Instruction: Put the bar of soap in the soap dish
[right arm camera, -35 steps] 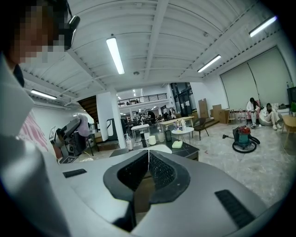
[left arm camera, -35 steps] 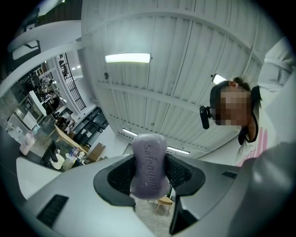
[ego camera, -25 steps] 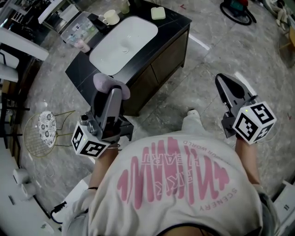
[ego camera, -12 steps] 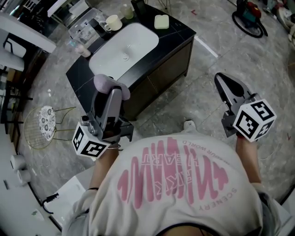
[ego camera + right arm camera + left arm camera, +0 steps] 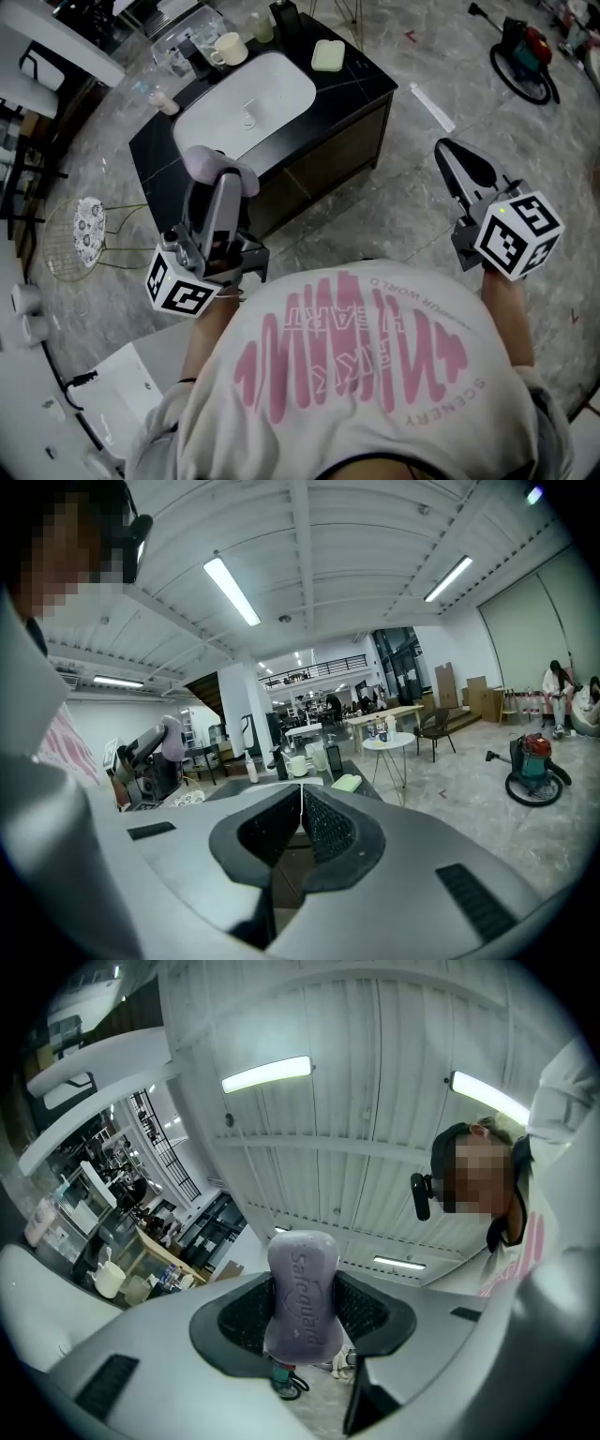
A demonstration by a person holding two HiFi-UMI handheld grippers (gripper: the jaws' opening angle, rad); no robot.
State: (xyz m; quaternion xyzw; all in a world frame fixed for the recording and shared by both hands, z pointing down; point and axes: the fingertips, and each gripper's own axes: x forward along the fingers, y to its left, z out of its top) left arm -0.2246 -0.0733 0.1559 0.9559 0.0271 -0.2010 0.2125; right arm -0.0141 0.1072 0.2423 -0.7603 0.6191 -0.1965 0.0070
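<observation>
We hold the left tool [image 5: 222, 184] clamped on the purple bar of soap [image 5: 217, 166], which lies over the table's [image 5: 356, 84] near edge. The right tool [image 5: 450, 155] is fully closed and empty. The green soap dish [image 5: 326, 54] sits at the table's far right corner.

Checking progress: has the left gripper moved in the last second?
Yes: left gripper, clamping the soap, has edged closer to the soap dish on the black vanity.

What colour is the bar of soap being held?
Pale lilac, with lettering pressed in; the bar of soap shows best in the left gripper view.
</observation>
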